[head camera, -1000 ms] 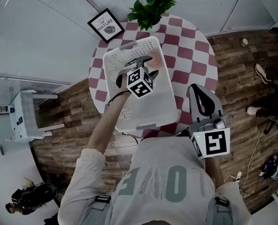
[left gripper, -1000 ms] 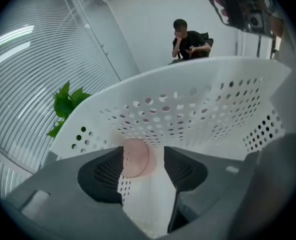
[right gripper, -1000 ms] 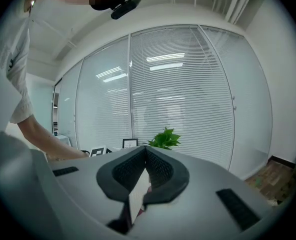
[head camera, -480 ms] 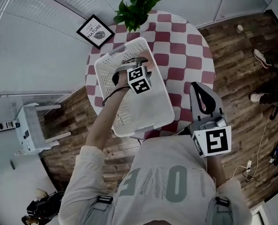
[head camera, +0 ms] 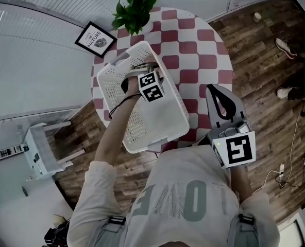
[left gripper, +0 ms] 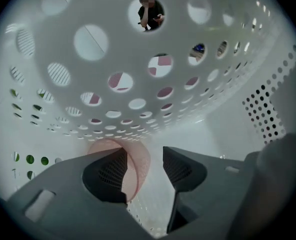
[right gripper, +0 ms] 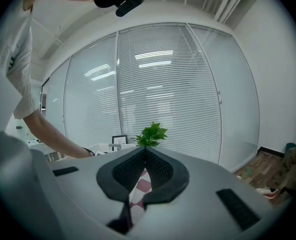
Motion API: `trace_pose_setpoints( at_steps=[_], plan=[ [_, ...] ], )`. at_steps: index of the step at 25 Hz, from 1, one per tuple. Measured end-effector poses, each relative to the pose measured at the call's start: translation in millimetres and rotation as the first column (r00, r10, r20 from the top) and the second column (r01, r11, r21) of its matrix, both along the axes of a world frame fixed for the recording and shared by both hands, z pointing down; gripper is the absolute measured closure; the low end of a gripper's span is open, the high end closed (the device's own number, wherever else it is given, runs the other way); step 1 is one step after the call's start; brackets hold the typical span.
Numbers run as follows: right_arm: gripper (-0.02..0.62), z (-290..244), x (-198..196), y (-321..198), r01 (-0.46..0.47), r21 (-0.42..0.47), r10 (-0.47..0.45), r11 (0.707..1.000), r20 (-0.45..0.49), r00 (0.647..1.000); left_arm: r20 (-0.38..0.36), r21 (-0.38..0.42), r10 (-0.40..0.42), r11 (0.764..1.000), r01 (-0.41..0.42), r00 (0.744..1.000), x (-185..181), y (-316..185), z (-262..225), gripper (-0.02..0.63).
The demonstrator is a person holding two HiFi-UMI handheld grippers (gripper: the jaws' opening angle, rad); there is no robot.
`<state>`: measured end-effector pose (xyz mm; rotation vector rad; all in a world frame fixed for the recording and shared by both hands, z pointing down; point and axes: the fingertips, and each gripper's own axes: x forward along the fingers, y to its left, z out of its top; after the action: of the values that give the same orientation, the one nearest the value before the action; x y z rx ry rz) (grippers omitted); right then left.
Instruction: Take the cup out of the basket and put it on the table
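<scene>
Head view: reaching into the white basket (head camera: pixel 109 68) on the checked table (head camera: pixel 206 60) with the left gripper (head camera: pixel 143 67); holding the right gripper (head camera: pixel 219 92) well aside.
Left gripper view: straddling, jaws apart, the rim of the pink cup (left gripper: pixel 135 156) lying on the basket floor, mouth seemingly toward the claw.
Right gripper view: pressing jaws together on nothing.

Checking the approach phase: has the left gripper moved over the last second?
Yes. Against the basket, the left gripper has gone lower and slightly toward the far end, where the cup lies. Its jaws are apart.
</scene>
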<state>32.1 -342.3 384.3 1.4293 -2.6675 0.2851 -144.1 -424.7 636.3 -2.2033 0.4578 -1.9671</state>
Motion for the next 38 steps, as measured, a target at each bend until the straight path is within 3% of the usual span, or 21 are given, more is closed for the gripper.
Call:
trace_pose_setpoints(
  at_steps=[8, 19, 29, 38],
  plan=[
    [0.586, 1, 0, -2, 0.005, -0.004, -0.005, 1.000, -0.008, 1.000, 0.049, 0.017, -0.006, 1.000, 0.005, 0.999, -8, -4, 3, 0.491],
    [0.586, -3, -15, -3, 0.037, 0.004, -0.037, 0.999, -0.036, 0.999, 0.055, 0.005, -0.019, 1.000, 0.018, 0.998, -9, -2, 3, 0.528],
    [0.586, -10, -28, 7, 0.067, 0.023, -0.065, 0.998, -0.055, 0.996, -0.033, -0.011, -0.127, 0.992, 0.127, 0.991, -14, 1, -11, 0.555],
    [0.586, -26, -50, 22, 0.133, 0.071, -0.127, 0.989, -0.078, 0.989, -0.129, 0.050, -0.215, 0.973, 0.223, 0.968, -23, 7, -49, 0.560]
  ],
)
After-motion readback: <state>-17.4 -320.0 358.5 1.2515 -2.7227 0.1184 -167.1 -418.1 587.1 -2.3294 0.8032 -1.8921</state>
